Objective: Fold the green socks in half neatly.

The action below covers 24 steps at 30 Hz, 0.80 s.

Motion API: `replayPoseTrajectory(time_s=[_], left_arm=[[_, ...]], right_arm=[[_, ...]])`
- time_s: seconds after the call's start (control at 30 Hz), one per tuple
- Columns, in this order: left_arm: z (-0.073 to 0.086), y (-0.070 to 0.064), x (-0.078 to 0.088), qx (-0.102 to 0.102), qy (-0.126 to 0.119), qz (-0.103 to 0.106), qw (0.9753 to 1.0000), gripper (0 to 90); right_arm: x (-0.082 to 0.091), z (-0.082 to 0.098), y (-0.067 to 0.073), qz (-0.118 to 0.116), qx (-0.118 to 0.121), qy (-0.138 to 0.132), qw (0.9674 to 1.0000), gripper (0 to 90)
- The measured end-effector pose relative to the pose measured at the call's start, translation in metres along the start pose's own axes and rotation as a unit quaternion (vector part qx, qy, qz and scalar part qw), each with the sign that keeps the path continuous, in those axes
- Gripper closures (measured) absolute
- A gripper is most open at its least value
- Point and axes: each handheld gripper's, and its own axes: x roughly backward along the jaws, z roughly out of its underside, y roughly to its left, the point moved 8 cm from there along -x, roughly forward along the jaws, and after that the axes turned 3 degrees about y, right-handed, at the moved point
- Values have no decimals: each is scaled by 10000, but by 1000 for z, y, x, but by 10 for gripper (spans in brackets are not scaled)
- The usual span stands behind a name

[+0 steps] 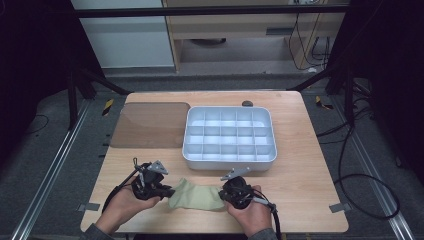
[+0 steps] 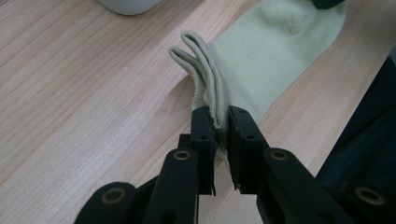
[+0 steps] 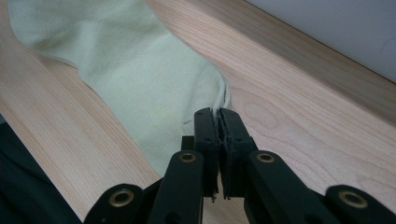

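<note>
Both grippers are being held clenched on a pale green sock (image 1: 196,196), one at each end, near the front edge of a light wooden table (image 1: 310,190). At the left of the high view, the left gripper (image 1: 167,191) is being steadied by the person's left hand (image 1: 123,204); at the right, the right gripper (image 1: 224,195) is being steadied by the right hand (image 1: 250,212).

Along the left gripper's own jaws, the ribbed cuff (image 2: 205,70) is being pinched, its doubled layers standing up in a fold just beyond the tips (image 2: 222,122). Along the right gripper's jaws, a thin edge of fabric at the opposite end is being nipped at the tips (image 3: 218,122), while the remainder of the sock (image 3: 140,74) is lying flat on the wood.

With a grip at each end, the sock is probably being kept stretched and flat, so that it can be straightened or folded without bunching.

Beyond the sock, well apart from it, a white tray (image 1: 229,161) divided into many small compartments is being left standing, its cells appearing empty. Just beside the tray's left side, a flat brownish translucent lid (image 1: 150,125) is being kept on the table, perhaps so that the compartments stay reachable.
</note>
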Motion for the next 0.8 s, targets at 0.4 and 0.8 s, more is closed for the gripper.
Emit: replayPoseTrajectory(time_s=[0.4, 0.8], left_arm=[[-4, -11, 1, -5, 16, 164, 9999, 812], [-16, -28, -4, -41, 48, 334, 9994, 815]], right_arm=[[-3, -3, 6, -27, -5, -10, 10000, 869], [-6, -5, 7, -126, -50, -59, 9999, 870]])
